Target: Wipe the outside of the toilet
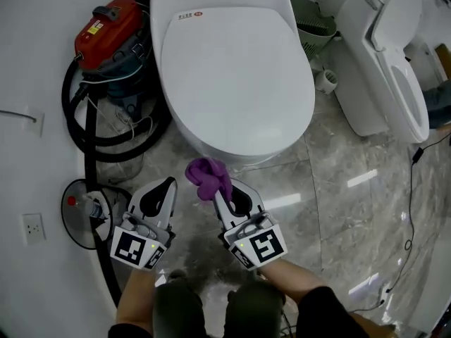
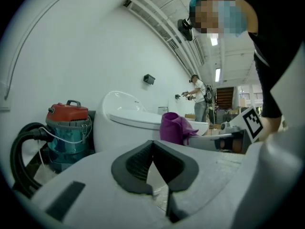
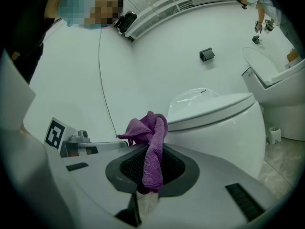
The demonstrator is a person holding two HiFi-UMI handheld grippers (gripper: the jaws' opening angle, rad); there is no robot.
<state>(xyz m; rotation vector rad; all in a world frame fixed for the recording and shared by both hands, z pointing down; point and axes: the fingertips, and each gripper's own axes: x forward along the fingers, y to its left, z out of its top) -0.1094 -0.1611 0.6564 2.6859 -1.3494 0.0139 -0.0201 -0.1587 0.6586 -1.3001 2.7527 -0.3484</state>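
A white toilet (image 1: 232, 76) with its lid down fills the upper middle of the head view; it also shows as the toilet (image 3: 224, 123) and the toilet (image 2: 128, 118) in the two gripper views. My right gripper (image 1: 224, 192) is shut on a purple cloth (image 1: 208, 177), bunched just in front of the bowl's front edge. From the right gripper view, the cloth (image 3: 152, 147) hangs between the jaws of the right gripper (image 3: 153, 168). My left gripper (image 1: 168, 187) sits to the left of the cloth, jaws closed with nothing held; its tips (image 2: 153, 149) meet in its own view.
A red and teal vacuum cleaner (image 1: 113, 41) with a black hose (image 1: 84, 132) stands left of the toilet. A round dark stand (image 1: 88, 213) sits by the white wall. A second toilet (image 1: 387, 62) stands at the right, a green basket (image 1: 313, 23) between them. A cable (image 1: 412, 210) crosses the marble floor.
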